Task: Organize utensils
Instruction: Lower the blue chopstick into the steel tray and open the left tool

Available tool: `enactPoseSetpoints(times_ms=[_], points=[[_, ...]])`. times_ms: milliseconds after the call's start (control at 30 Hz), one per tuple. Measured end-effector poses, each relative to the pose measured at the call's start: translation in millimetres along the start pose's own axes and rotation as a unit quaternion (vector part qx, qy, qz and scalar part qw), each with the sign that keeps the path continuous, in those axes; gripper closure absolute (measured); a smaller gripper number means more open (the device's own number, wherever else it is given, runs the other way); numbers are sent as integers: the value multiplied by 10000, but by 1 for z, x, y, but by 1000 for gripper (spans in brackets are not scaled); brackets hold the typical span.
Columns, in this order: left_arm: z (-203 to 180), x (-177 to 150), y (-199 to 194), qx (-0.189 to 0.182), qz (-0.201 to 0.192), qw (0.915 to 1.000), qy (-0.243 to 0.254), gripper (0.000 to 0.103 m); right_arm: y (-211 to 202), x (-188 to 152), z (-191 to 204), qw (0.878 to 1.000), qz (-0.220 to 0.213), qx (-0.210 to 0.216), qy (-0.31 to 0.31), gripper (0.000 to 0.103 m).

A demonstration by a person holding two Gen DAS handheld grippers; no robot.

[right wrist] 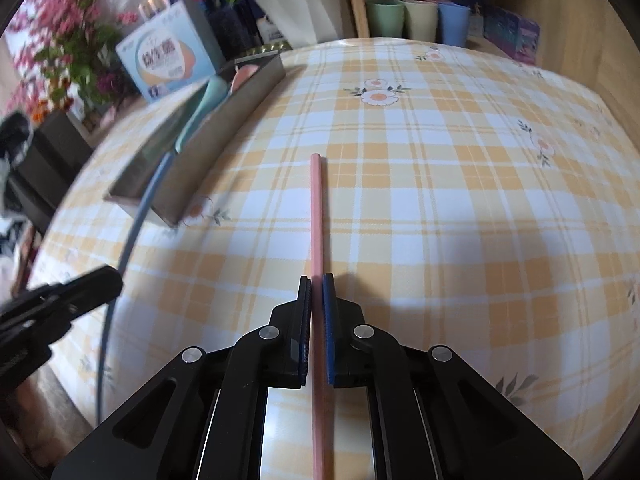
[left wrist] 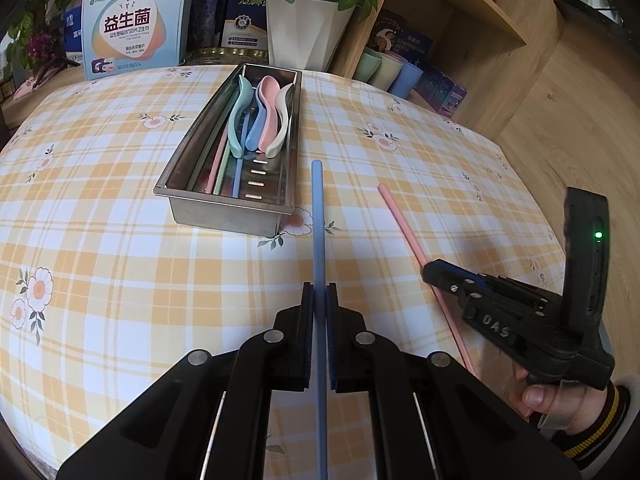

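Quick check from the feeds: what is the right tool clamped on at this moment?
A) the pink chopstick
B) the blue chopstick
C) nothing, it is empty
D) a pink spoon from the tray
A: in the right wrist view the right tool has its pads closed on the pink chopstick, while the blue chopstick sits in the left tool.
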State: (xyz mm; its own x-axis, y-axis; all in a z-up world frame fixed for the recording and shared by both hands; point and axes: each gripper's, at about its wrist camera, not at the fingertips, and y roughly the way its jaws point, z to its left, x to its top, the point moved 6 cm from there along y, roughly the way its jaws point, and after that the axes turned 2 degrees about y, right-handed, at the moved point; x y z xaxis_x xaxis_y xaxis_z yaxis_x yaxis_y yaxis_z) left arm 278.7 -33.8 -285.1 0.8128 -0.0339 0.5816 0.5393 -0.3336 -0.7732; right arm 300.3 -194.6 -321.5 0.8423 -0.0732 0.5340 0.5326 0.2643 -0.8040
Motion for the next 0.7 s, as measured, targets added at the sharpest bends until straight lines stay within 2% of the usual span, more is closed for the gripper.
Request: enactPoseSetpoints(times_ms=[200, 367, 533, 700], points=[[4, 11, -7, -122, -77, 9999, 6, 97, -19, 17, -8, 9983, -363, 199, 399, 97], [13, 34, -21, -120, -190, 9997, 10, 97, -32, 33, -14, 9952, -601, 415, 658, 97], [24, 71, -21, 1, -166, 9998, 130, 97, -36, 40, -22, 9916, -697, 611, 905, 97], [39, 114, 1, 154, -28, 9998, 88, 97, -35, 42, -31, 9885, -748, 752, 1082, 97]])
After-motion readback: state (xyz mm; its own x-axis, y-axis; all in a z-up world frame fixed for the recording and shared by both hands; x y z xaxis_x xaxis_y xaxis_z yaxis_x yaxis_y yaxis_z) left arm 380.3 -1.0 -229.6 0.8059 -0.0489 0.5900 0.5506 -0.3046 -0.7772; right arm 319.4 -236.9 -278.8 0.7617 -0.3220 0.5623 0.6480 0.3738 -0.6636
